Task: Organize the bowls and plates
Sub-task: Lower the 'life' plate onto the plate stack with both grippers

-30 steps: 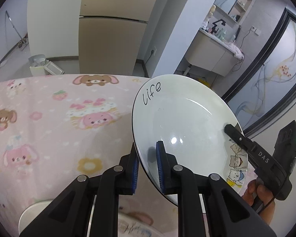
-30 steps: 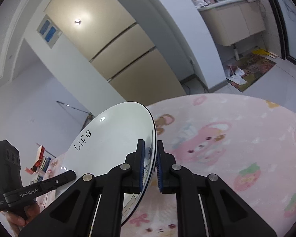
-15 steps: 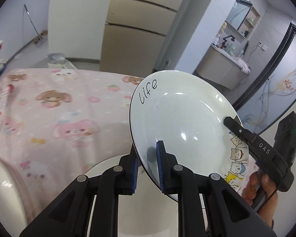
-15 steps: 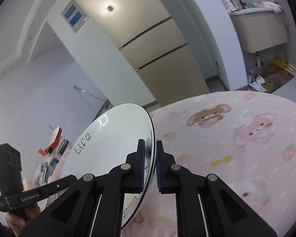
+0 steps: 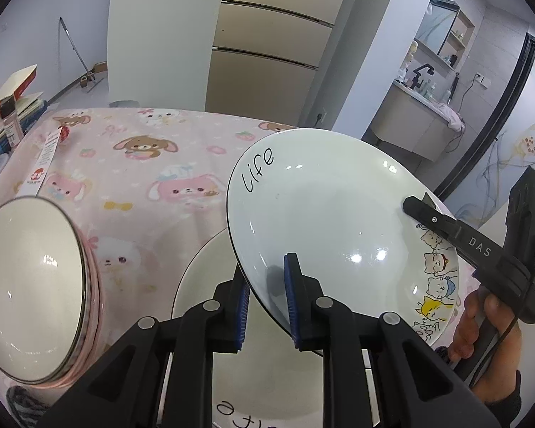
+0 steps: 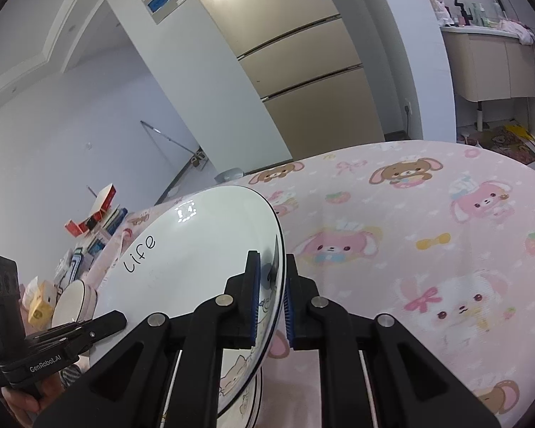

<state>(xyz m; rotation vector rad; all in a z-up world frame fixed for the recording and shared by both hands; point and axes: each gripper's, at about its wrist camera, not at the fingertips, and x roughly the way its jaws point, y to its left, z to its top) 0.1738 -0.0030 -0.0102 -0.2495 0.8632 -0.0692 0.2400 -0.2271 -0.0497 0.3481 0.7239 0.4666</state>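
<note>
Because it is pinched at two opposite edges at once, the white "Life" plate [image 5: 331,221] hangs tilted in mid-air, centre-right of the left wrist view, and neither holder bears it alone.

Left gripper [image 5: 265,303]: lower centre of the left wrist view. Blue pads pressed onto the plate's near rim, one above and one beneath. The hold is at the edge, probably so the underside stays free for setting down.

Right gripper [image 6: 270,297]: lower centre of the right wrist view. Jaws nearly together, nipping the thin rim by the cartoon-cat border; seen from the other side at [image 5: 446,230], right of frame, with a hand [image 5: 481,335] on its handle.

Second plate [image 5: 210,285]: flat on the cloth, lower centre of the left view, directly under the raised one and apart from it. Lettering shows at the frame bottom. It is judged to be the base of a plate stack, so the held plate is likely bound there.

Stacked bowls [image 5: 35,285]: lower left of the left view, nested, pink-banded outside. They sit beside the flat plate, not touching it as far as can be told; the sorting of bowls appears done.

Pink printed tablecloth [image 6: 428,249]: covers the table and fills the right half of the right view.

Paper strip [image 5: 44,160]: left of the left view, lying on the cloth above the bowls.
</note>
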